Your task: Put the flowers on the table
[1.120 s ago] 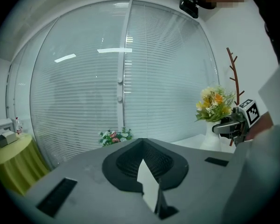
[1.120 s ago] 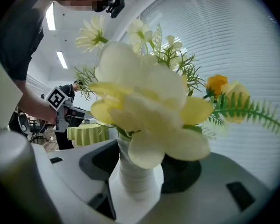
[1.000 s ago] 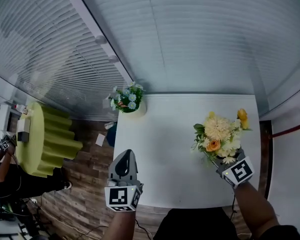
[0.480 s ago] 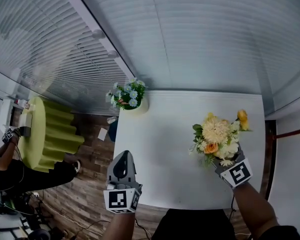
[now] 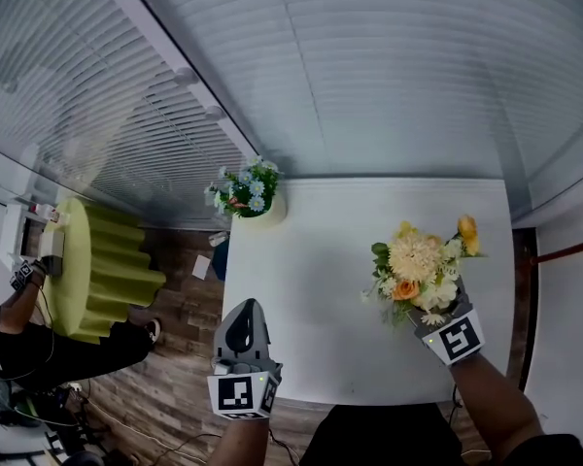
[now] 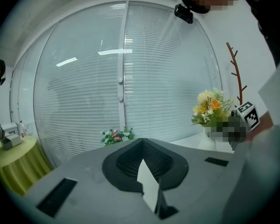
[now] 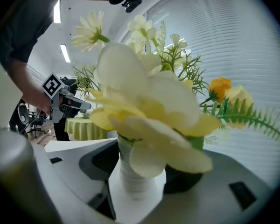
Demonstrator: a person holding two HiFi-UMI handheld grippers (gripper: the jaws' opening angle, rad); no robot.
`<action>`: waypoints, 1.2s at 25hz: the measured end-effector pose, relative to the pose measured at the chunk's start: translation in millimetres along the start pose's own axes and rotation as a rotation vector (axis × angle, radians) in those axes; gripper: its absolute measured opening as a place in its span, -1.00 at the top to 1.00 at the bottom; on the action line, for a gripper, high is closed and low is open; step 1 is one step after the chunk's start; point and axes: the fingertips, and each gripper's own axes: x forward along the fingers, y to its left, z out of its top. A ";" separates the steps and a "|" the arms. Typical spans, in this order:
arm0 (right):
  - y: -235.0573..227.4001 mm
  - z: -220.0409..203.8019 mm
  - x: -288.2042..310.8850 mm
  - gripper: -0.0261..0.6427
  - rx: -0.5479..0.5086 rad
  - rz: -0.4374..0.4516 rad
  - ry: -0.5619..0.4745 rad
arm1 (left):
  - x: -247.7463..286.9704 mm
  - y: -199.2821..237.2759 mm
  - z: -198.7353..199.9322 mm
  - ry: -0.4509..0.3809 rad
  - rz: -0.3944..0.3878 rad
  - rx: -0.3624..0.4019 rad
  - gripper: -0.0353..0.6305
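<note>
Placement is not complete. The right gripper (image 5: pixel 439 316) grasps the white vase (image 7: pixel 133 176) of the flowers (image 5: pixel 420 265) over the right side of the table (image 5: pixel 311 289) (base contact cannot be confirmed). Set-down and release are left. The left gripper (image 5: pixel 242 320) is clenched on nothing at the near edge. Count: two grippers and two bunches, the second bunch (image 5: pixel 245 188) at the far left corner.

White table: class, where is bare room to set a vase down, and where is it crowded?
Bare: the table's middle, between the blue-flower pot at the far-left corner and the yellow bouquet in the right gripper; also the near-left part by the left gripper. Crowded: far-left corner, right side.
</note>
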 end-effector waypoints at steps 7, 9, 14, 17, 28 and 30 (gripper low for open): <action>2.5 -10.5 -0.8 -0.06 0.129 0.007 -0.011 | 1.7 -2.7 8.1 -0.015 -0.009 0.007 0.91; 3.2 -10.1 -5.6 -0.11 0.134 -0.007 -0.013 | -2.3 -5.5 14.2 -0.037 -0.021 0.009 0.91; 6.0 -6.3 -20.1 -0.14 0.117 -0.029 -0.002 | -11.9 -6.6 17.8 -0.044 -0.024 0.005 0.91; 5.2 -0.2 -37.6 -0.14 0.119 -0.049 -0.010 | -21.9 -10.0 16.8 -0.030 -0.033 0.006 0.91; 1.1 32.0 -102.4 -0.13 0.130 -0.127 -0.040 | -59.0 -27.9 25.6 -0.076 -0.076 0.031 0.91; 1.9 39.9 -114.9 -0.13 0.134 -0.144 -0.036 | -67.6 -28.8 29.4 -0.101 -0.063 0.042 0.91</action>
